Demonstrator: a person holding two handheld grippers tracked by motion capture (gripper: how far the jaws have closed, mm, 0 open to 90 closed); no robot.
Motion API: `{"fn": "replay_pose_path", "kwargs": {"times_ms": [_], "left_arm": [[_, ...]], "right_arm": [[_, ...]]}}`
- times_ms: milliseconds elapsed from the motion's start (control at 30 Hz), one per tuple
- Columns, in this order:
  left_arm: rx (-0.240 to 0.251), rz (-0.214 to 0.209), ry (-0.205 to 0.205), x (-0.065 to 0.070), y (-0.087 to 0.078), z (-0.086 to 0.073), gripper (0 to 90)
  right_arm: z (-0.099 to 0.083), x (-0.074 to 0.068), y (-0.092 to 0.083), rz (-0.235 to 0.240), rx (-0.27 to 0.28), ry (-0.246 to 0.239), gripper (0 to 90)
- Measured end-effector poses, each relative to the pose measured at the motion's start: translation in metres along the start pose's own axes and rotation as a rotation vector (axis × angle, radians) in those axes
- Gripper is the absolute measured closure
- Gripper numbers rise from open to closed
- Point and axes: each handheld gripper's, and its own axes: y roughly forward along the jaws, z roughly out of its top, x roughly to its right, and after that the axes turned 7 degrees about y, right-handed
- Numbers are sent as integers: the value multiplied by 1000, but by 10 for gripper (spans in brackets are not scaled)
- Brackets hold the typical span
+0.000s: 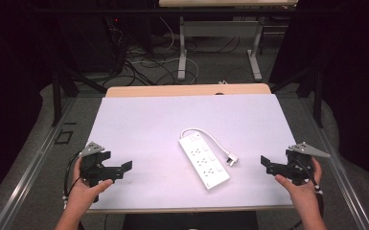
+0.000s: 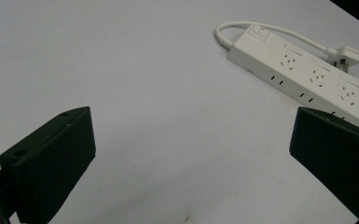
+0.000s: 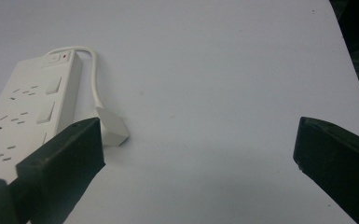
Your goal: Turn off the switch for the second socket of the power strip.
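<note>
Two grippers and one white power strip (image 1: 204,160) are on show over a pale sheet (image 1: 144,124) that covers the table. At the near left, the left gripper (image 1: 124,168) sits in the person's left hand (image 1: 87,188), held level just above the sheet and aimed right toward the strip; its jaws stand wide apart with nothing between them. The strip lies flat in the middle of the sheet, well apart from both grippers, its long axis running from far-left to near-right. Its one cable (image 1: 210,136) loops from the far end round to a single plug (image 1: 231,160) lying just right of it. At the near right, the right gripper (image 1: 264,164), in the right hand (image 1: 301,187), points left at the plug, jaws likewise spread and empty.
</note>
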Motion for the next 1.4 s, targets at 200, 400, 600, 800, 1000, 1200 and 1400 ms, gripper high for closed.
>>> {"fn": "replay_pose_path", "kwargs": {"times_ms": [200, 400, 600, 800, 1000, 1200, 1400], "left_arm": [[19, 35, -11, -8, -11, -2, 3], [43, 53, -27, -10, -19, -2, 4], [45, 47, -18, -10, -23, 0, 5], [46, 49, -26, -9, -22, 0, 5], [50, 53, -22, -7, -23, 2, 8], [58, 50, -17, -6, -25, 3, 8], [61, 55, -20, -6, -25, 3, 12]], "right_arm": [[3, -7, -2, 16, -2, -20, 44], [4, -12, 0, 37, -14, -28, 79], [9, -19, 1, 48, -22, -45, 79], [20, -28, 1, 58, -50, -81, 76], [29, -36, 1, 74, -67, -102, 82], [36, -42, 2, 84, -80, -118, 128], [43, -48, 5, 77, -82, -138, 150]]}}
